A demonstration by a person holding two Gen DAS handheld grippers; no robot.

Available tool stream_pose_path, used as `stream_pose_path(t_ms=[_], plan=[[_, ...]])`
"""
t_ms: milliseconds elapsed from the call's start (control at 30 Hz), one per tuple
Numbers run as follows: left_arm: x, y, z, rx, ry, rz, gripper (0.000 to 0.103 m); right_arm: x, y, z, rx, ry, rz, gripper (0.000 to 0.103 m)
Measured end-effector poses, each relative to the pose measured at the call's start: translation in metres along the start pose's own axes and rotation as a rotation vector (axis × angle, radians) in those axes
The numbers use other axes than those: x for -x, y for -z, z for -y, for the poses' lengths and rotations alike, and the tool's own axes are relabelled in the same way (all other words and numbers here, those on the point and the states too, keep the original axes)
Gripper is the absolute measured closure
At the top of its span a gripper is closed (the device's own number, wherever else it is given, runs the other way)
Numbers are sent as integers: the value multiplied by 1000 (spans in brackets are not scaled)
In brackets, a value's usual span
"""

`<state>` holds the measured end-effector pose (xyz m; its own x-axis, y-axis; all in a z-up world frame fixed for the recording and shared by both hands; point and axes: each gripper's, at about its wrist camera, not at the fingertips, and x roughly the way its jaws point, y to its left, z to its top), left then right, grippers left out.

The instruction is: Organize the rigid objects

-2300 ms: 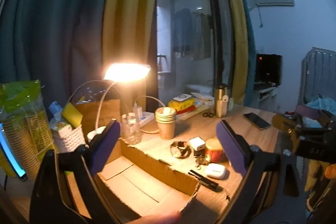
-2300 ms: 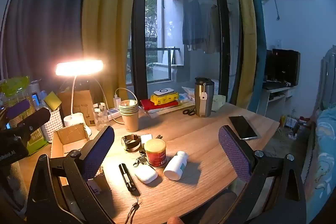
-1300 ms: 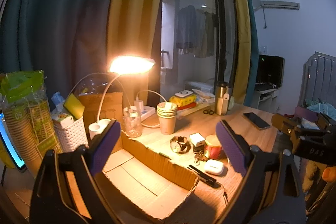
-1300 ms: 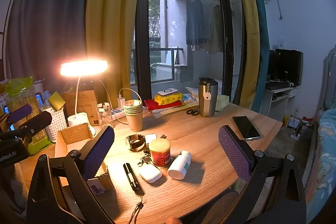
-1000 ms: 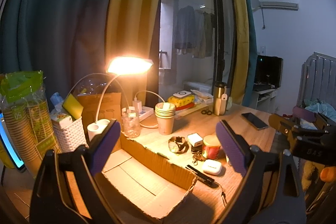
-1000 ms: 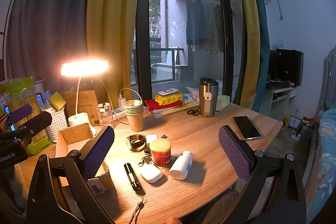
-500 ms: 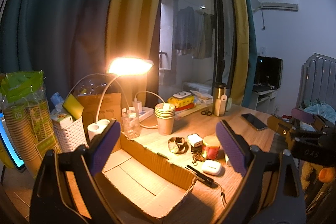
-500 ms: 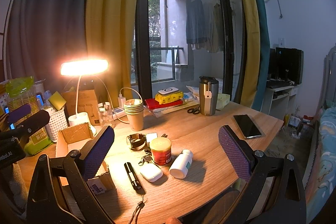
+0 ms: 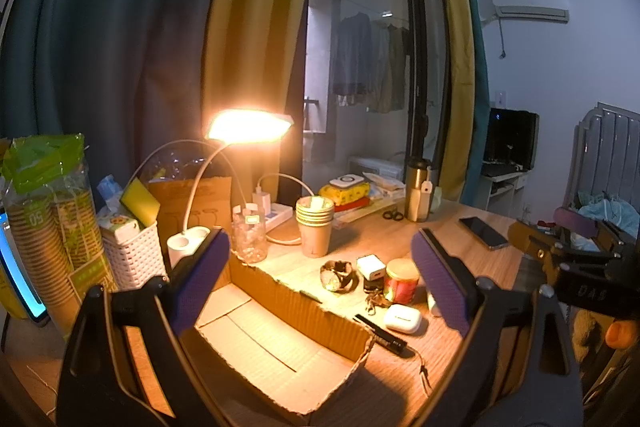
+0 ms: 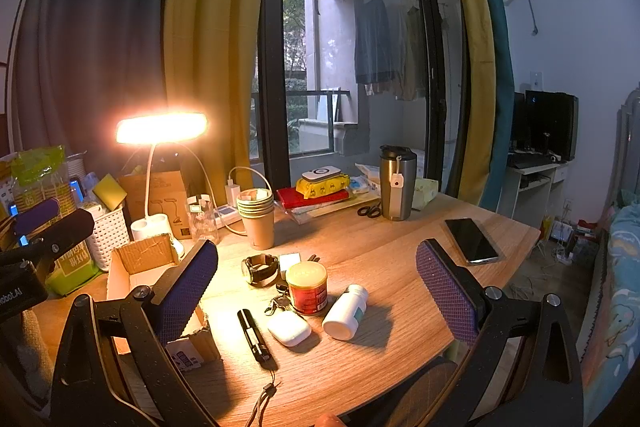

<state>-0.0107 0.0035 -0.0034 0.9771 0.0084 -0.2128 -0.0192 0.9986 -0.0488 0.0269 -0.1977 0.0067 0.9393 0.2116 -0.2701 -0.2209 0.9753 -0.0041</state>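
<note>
An open, empty cardboard box [image 9: 256, 343] sits at the desk's left, also in the right wrist view [image 10: 132, 267]. Beside it lie a watch [image 10: 260, 269], a white charger cube [image 10: 289, 261], a red tin [image 10: 307, 287], keys [image 10: 278, 303], a white pill bottle [image 10: 345, 311], a white earbud case [image 10: 289, 329] and a black pen-like stick [image 10: 254, 334]. My left gripper [image 9: 320, 291] is open and empty above the box. My right gripper [image 10: 316, 291] is open and empty, held above the small items.
A lit desk lamp [image 10: 160, 129], stacked paper cups [image 10: 256, 217], a steel tumbler [image 10: 397, 183], books with a yellow pack [image 10: 320, 191], scissors [image 10: 369, 211] and a phone [image 10: 472, 241] stand on the desk. A white basket [image 9: 132, 251] and a cup sleeve [image 9: 48, 227] are at the left.
Both grippers have pulled back and risen slightly since the earliest frames, then held almost still. Both stay open. Nothing on the desk has moved.
</note>
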Motion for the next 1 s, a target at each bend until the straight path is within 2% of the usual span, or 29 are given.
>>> stream_pose_path(t_ms=[800, 1000], plan=[[1, 0, 0, 0, 0, 0, 10, 0, 1, -1, -1, -2, -3, 2], [0, 4, -1, 7, -8, -15, 10, -4, 7, -8, 4, -6, -27, 2]])
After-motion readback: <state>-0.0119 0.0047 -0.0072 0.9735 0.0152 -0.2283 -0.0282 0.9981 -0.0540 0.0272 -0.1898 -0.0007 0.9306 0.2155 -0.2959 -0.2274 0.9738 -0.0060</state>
